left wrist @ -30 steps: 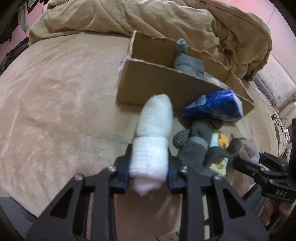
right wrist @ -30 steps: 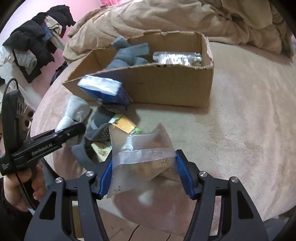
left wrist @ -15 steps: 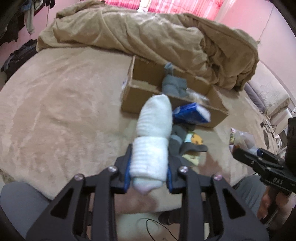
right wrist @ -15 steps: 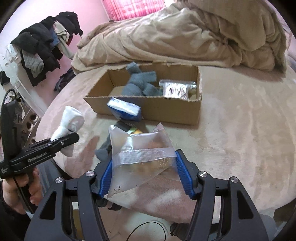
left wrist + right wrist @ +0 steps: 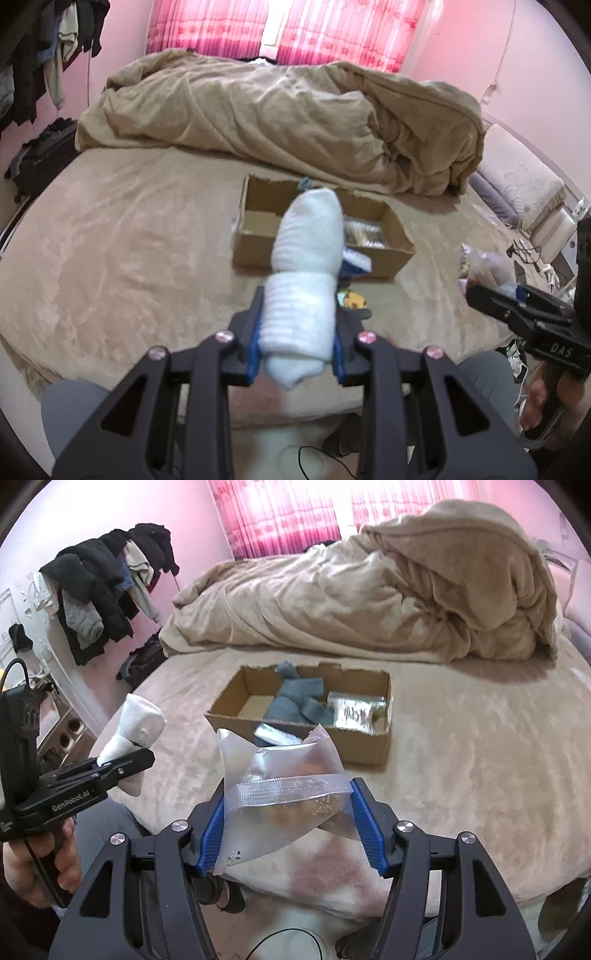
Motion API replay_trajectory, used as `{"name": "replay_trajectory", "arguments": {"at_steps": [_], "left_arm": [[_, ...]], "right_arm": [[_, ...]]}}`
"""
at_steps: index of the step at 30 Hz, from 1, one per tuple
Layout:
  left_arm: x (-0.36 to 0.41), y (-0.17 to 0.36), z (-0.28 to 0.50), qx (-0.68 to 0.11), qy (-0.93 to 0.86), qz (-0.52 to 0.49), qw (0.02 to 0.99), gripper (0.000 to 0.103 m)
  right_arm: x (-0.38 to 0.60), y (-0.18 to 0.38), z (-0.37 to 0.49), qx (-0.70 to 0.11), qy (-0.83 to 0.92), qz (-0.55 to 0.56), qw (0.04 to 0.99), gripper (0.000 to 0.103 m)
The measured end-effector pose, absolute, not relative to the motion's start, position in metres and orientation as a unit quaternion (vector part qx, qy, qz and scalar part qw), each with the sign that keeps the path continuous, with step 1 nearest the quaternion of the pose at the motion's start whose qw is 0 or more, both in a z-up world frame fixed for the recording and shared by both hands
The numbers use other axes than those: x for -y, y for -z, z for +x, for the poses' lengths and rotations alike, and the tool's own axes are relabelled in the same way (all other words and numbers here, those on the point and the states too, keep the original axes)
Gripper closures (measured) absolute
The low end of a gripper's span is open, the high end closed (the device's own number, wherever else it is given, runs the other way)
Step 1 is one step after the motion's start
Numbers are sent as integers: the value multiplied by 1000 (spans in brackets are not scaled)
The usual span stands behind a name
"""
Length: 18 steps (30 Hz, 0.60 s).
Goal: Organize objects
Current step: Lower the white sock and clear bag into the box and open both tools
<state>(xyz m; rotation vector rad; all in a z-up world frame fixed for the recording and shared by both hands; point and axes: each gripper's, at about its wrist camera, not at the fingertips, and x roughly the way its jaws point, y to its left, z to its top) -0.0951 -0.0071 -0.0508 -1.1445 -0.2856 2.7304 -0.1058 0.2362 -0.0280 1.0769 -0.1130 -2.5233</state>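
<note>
Clamping a rolled white sock (image 5: pixel 306 273), the left gripper (image 5: pixel 297 354) has its jaws narrow and pressed on both sides of the roll; the right gripper (image 5: pixel 286 834) holds one clear plastic bag (image 5: pixel 280 794) between wider jaws, the blue pads touching its edges; both are held above the near edge of the bed (image 5: pixel 480 746); one cardboard box (image 5: pixel 369 742) sits mid-bed, holding grey socks (image 5: pixel 295 701) and one silver packet (image 5: pixel 354 709).

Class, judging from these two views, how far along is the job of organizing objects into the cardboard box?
Done: grey socks and a silver packet lie in the cardboard box. In hand: left hand-held gripper clamps a white sock roll; right hand-held gripper clamps a clear bag. Left: boxing both, plus items before the box.
</note>
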Motion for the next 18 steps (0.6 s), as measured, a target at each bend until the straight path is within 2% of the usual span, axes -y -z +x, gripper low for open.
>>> {"name": "replay_trajectory", "arguments": {"at_steps": [18], "left_arm": [[21,33,-151,104,-923,-359,88,73]], "right_arm": [[-229,0,-128,37,915,353,193,38]]}}
